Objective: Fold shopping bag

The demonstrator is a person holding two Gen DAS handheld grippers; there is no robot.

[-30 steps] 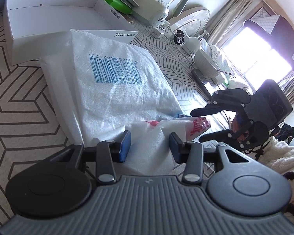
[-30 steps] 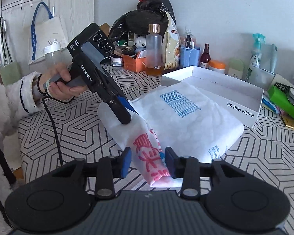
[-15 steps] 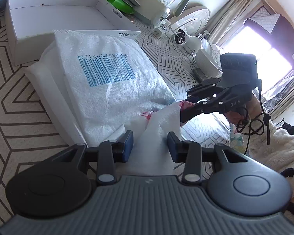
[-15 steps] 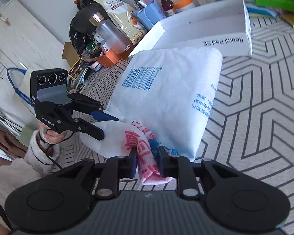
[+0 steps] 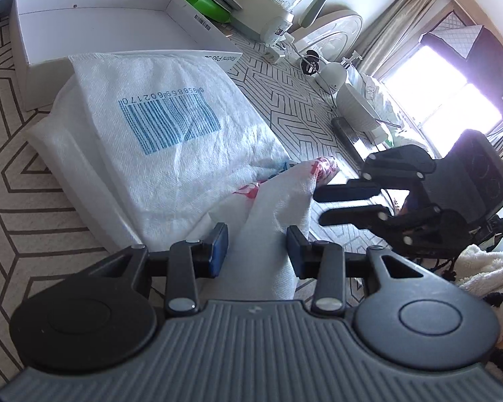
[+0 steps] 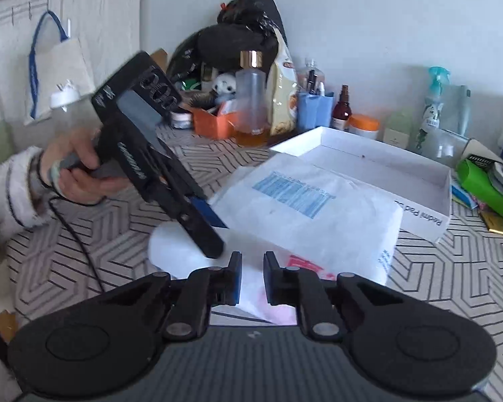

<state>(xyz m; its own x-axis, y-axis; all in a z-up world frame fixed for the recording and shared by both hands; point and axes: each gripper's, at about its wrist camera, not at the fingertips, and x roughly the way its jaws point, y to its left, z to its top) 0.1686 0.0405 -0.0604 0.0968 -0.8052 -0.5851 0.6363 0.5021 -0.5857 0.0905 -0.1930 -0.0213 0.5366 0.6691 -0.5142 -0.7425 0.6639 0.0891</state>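
Observation:
The white shopping bag (image 5: 171, 140) with a blue barcode lies partly folded on the patterned table; it also shows in the right wrist view (image 6: 305, 214). Its near end, with red print, is lifted. My left gripper (image 5: 256, 246) stands open with a raised fold of the bag between its jaws, not pinched. My right gripper (image 6: 252, 276) has its jaws narrowly apart around the bag's near end; in the left wrist view (image 5: 318, 197) its fingers sit just off the red-printed tip, apart.
An open white box (image 5: 94, 26) stands just behind the bag. Bottles, an orange box and a black bag (image 6: 244, 53) crowd the wall. A green item (image 6: 486, 181) lies at the right. A fan and a dispenser (image 5: 332, 70) stand toward the window.
The right gripper has swung back level and drawn off the bag's tip, its jaws slightly wider. The left gripper's jaws have opened wider around the raised fold.

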